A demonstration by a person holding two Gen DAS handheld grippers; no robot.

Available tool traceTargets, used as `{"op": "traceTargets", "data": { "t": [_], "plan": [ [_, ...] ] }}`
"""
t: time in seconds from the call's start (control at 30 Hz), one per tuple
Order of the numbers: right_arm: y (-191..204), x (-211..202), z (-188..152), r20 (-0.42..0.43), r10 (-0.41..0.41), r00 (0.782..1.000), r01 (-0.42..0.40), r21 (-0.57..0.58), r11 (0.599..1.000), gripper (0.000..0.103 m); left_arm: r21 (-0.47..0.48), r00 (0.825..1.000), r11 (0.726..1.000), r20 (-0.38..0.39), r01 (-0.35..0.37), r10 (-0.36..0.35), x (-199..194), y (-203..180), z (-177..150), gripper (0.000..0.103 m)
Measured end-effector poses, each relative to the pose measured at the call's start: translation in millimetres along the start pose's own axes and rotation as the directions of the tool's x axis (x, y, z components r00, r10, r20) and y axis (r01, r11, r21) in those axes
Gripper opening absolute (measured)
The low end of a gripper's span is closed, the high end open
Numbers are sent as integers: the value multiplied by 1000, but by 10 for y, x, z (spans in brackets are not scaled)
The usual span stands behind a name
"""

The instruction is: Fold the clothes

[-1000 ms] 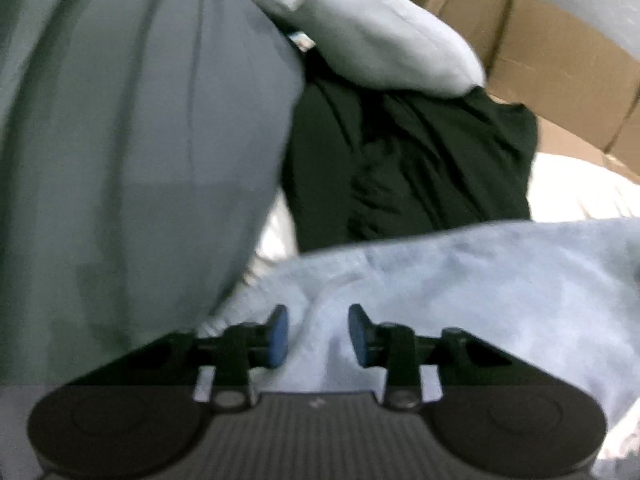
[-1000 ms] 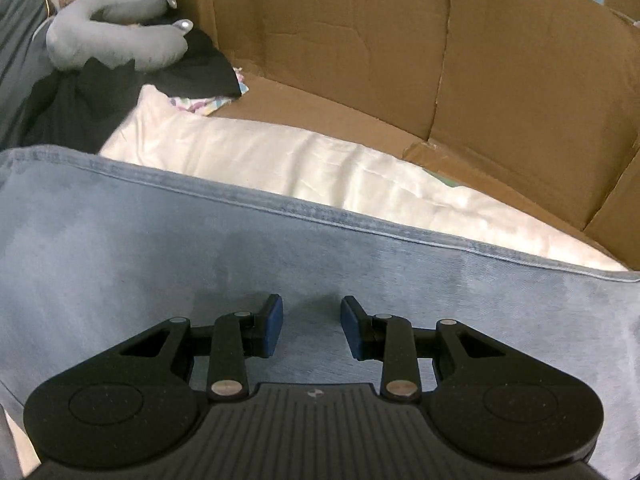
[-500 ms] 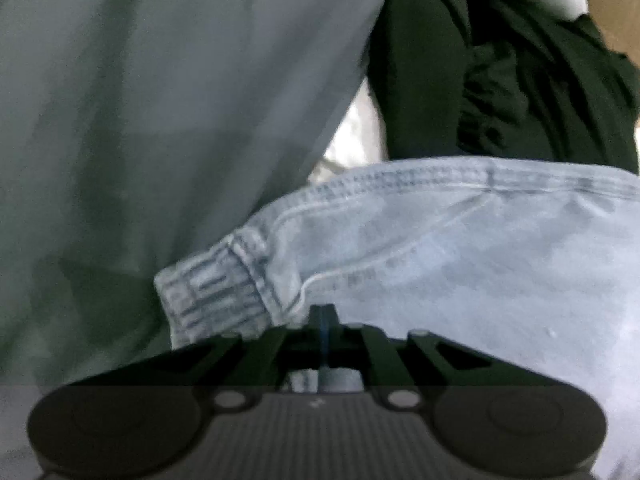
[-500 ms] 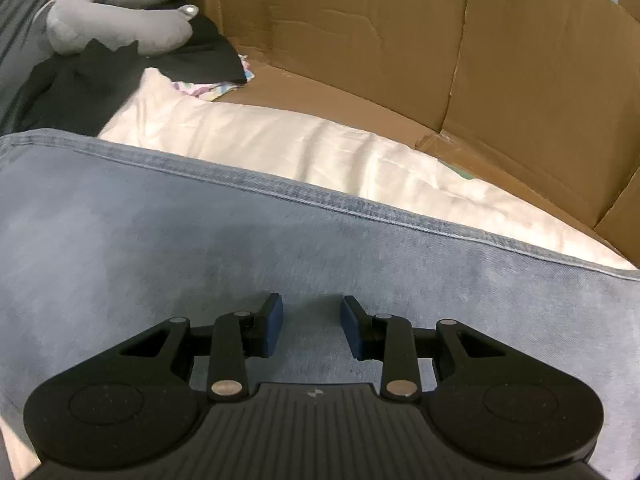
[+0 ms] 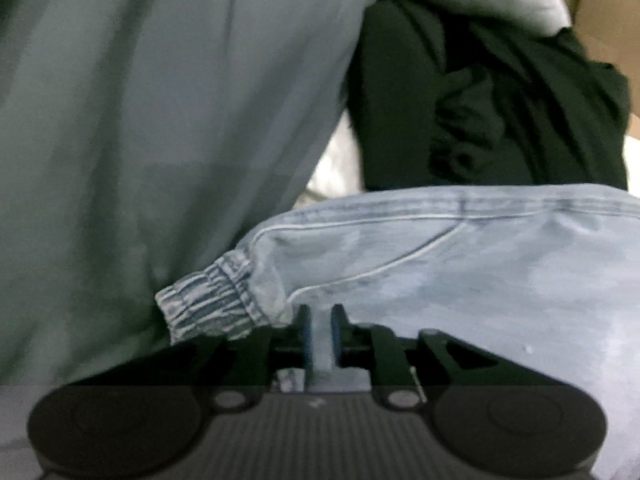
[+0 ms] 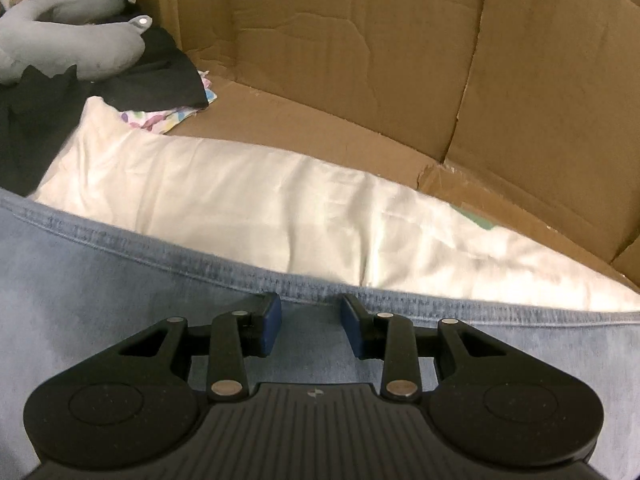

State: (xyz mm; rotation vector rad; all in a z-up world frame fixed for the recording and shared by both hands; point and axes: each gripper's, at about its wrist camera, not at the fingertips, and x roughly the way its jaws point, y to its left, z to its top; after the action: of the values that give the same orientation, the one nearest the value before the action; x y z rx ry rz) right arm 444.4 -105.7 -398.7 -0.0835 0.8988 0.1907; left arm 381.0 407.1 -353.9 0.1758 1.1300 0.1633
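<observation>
Left wrist view: my left gripper (image 5: 320, 334) is easing its jaws apart with a pinch of the denim pants (image 5: 460, 264) between them, right by the elastic cuff (image 5: 216, 300), so I'd regrip deeper before lifting. Right wrist view: my right gripper (image 6: 310, 330) is unclenched, empty, over the pants' seam, while the cardboard box (image 6: 360, 40) holds a white pillow (image 6: 240, 196), on which the pants lie.

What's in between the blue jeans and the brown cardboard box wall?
In the right wrist view, a white pillow lies between the denim jeans and the cardboard wall, with a strip of bare cardboard floor behind it.
</observation>
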Motion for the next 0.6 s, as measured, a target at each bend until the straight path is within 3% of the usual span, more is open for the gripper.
{"op": "traceTargets", "data": {
  "t": [0.13, 0.2, 0.3, 0.4, 0.53, 0.6],
  "plan": [
    [-8, 18, 26, 3, 5, 1000, -5, 1, 1000, 41, 10, 1000, 1000, -2, -17, 18, 51, 17, -77, 14],
    [-26, 23, 50, -3, 13, 1000, -13, 2, 1000, 41, -2, 999, 1000, -22, -29, 29, 184, 83, -87, 3],
    [-35, 11, 124, -44, 26, 999, -27, -18, 999, 40, -43, 999, 999, -48, 10, -12, 404, 198, -90, 3],
    [-8, -74, 180, -84, 25, 996, -28, -41, 999, 40, 7, 999, 1000, -51, -2, 3, 416, 160, -80, 3],
    [-35, -366, 253, -83, 63, 995, -65, -27, 998, 41, -15, 996, 1000, -91, -22, 21, 223, 156, 2, 3],
    [-73, -548, 295, -74, 96, 993, -98, -20, 995, 41, -19, 996, 1000, -92, -11, 9, 42, 139, 34, 8]
  ]
}}
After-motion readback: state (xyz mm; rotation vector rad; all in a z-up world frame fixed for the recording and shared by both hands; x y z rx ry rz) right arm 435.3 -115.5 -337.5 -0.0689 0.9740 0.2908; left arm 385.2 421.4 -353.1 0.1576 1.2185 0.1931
